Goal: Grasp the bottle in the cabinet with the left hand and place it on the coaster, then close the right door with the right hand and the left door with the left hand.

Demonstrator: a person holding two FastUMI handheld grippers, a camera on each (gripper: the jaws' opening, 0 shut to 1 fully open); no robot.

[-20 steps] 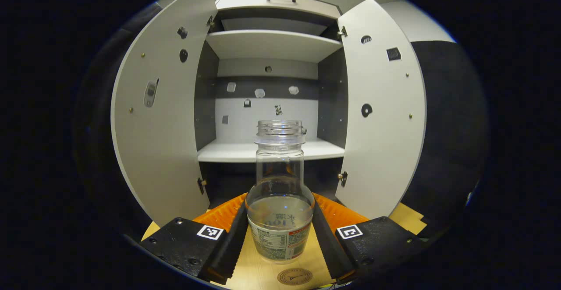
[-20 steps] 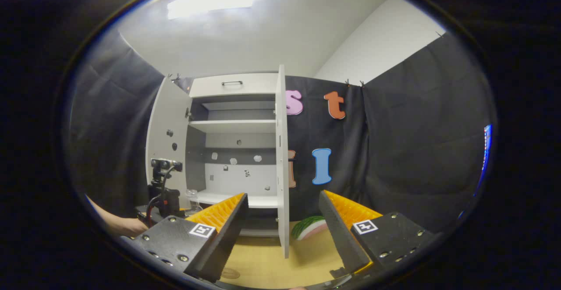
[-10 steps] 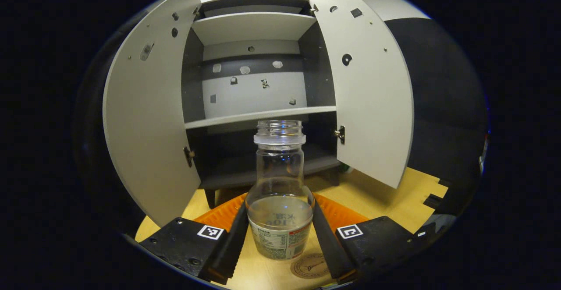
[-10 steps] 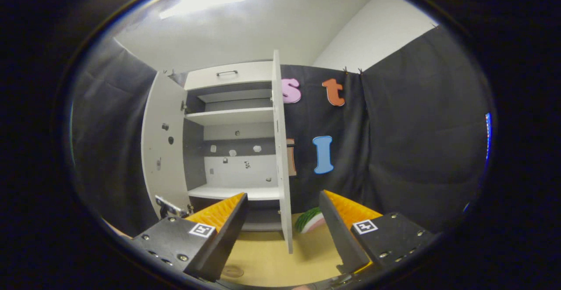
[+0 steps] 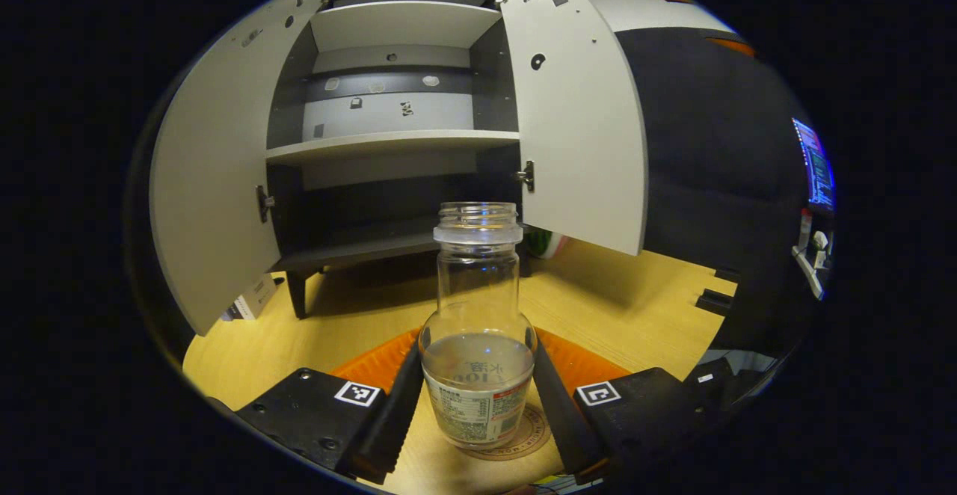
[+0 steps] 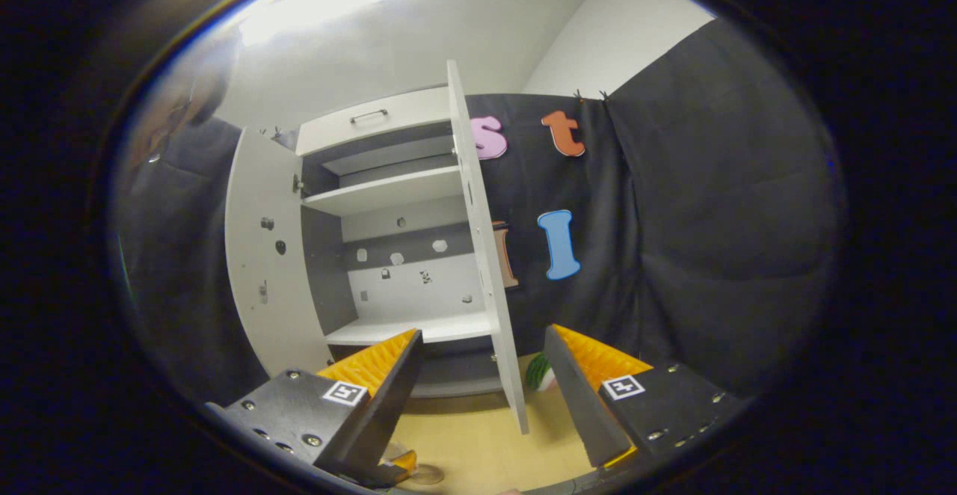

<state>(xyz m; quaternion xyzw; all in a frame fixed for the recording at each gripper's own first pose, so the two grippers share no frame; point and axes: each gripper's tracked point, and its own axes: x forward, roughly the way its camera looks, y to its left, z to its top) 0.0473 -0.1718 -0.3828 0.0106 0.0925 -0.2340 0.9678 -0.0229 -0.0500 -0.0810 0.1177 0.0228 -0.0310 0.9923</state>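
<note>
One bottle [image 5: 478, 345] – seemingly on coaster [image 5: 534, 428]

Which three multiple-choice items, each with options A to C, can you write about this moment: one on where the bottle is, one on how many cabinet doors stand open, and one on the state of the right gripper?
1. Where is the bottle?
A. On the cabinet's upper shelf
B. Between the left gripper's fingers, over the coaster
C. Lying on its side on the table

2. How many doors of the cabinet stand open?
A. None
B. One
C. Two

3. What is the state of the right gripper?
A. Open and holding nothing
B. Shut on the bottle
C. Shut on a door edge

Answers:
1 B: the left gripper clamps the upright bottle, with the coaster right beneath its base.
2 C: the left door and the right door both swing outward.
3 A: its fingers stand apart, with only table and door edge seen beyond them.
</note>
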